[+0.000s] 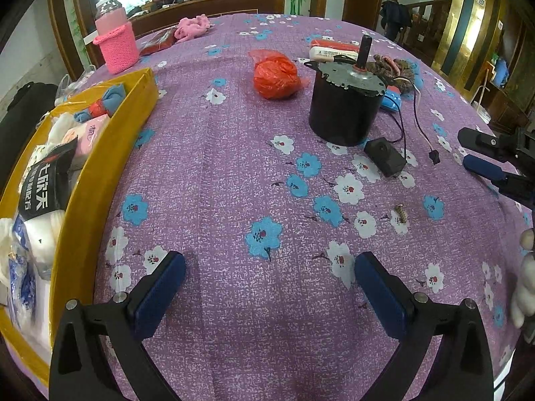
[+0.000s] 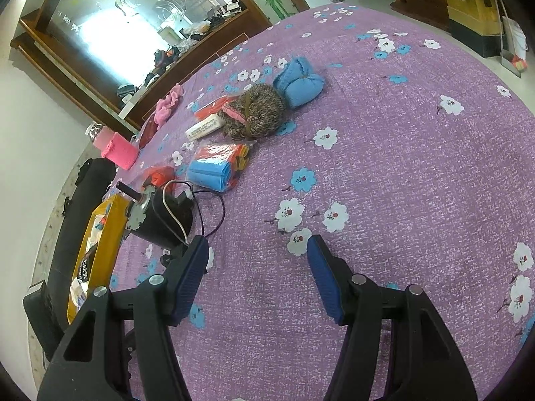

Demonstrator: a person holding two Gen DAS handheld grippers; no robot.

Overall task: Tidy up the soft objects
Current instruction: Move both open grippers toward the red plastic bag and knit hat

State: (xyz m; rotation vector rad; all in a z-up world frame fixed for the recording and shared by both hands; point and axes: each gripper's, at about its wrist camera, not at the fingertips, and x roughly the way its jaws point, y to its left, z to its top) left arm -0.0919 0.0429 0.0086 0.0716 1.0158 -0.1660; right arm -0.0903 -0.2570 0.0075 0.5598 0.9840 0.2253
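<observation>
A purple flowered tablecloth covers the table. The left gripper hangs jaws spread wide, empty. At its nine o'clock, the yellow box holds what look like packaged socks. The right gripper is part-open, empty; a blue cloth bundle lies at twelve.

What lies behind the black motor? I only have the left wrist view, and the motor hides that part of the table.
Observer: A brown knitted bundle lies there, with a folded blue cloth touching its far side.
Operator: And that blue bit poking out at the motor's right?
Observer: That is a pack of rolled plastic bags, blue and orange, lying apart from the black motor.
Operator: Is the right gripper holding anything?
Observer: No. The right gripper is open over bare tablecloth, nothing between its fingers.
</observation>
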